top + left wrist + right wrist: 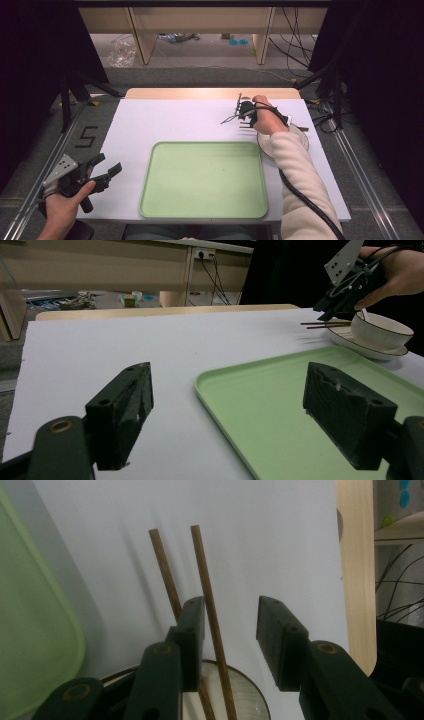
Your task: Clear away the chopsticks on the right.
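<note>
The right hand-held gripper (230, 645) stood half open above the chopsticks (202, 585), its pads off them; one stick ran between the jaws, the other beside the left jaw. The sticks lay propped on the plate (240, 690), tips on the desk (250, 540). The left gripper view showed a bowl (381, 331) on that plate. The left hand-held gripper (227, 410) gaped wide over the green tray (280, 390), holding nothing.

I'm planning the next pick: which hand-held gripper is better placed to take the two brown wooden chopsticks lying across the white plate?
Right. The right hand-held gripper hangs open directly over the two brown wooden chopsticks on the white plate; the left hand-held gripper sits beyond the empty green tray.
</note>
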